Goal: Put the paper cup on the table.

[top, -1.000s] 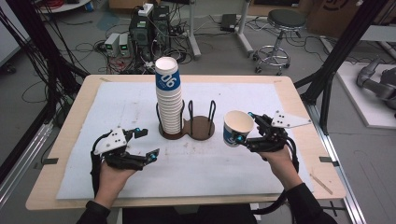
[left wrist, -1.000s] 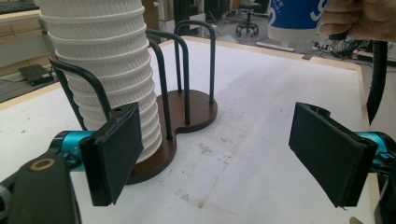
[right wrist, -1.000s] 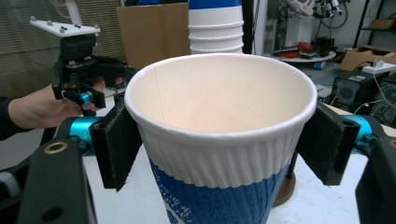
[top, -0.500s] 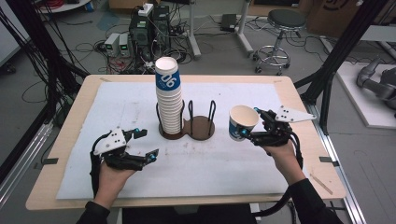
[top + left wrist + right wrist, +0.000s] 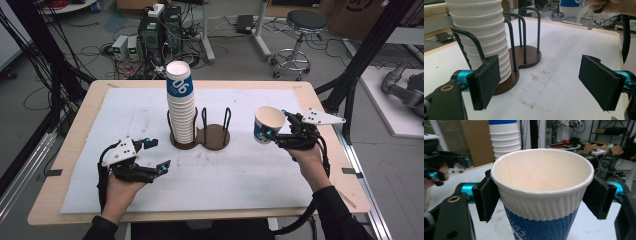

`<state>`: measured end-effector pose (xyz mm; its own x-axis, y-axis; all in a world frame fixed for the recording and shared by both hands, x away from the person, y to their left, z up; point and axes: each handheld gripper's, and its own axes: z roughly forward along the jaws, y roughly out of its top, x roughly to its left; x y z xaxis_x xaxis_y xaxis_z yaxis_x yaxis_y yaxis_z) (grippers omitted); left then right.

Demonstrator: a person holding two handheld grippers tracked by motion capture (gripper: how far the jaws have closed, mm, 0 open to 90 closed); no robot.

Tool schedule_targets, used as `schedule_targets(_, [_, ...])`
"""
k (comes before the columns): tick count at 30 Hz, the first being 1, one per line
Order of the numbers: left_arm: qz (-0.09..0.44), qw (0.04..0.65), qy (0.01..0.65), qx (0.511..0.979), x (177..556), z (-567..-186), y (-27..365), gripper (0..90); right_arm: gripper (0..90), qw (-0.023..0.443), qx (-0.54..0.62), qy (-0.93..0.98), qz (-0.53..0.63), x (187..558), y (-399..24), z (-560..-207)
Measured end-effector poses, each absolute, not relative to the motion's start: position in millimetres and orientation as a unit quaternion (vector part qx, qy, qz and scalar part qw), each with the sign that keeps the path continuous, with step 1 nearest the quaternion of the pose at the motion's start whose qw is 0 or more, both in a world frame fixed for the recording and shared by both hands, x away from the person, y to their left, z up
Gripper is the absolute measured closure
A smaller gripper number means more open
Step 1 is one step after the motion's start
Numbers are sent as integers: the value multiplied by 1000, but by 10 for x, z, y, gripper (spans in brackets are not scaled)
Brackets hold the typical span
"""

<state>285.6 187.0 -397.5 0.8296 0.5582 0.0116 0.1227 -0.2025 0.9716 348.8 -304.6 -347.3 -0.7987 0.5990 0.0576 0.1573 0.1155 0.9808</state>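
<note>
Paper cup [image 5: 265, 124] clamped upright in right gripper [image 5: 278, 131], held above table [image 5: 300, 95] right of the wooden cup holder [image 5: 210, 136] with cup stack [image 5: 181, 107]; left gripper [image 5: 152, 154] wide open, empty, near left

I read white digits that look like "06" on the blue band of the top cup [image 5: 178, 85] of the stack.
</note>
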Motion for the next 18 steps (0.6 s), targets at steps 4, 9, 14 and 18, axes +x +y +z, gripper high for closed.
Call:
schedule_targets(4, [184,589,228,753,2855,-3978,1870,174,227,192,275,718,610,3546,-3123,-3481])
schedule_targets(9, [181,591,225,754,2857,-3985,1865,174,226,211,294,708,606,3625,-3191,-3509])
schedule_targets(14, [182,588,223,755,2854,-3988,1852,174,226,225,305,704,601,3694,-3208,-3538])
schedule_targets(18, [182,588,223,756,2852,-3992,1845,174,226,236,310,703,596,3749,-3222,-3566])
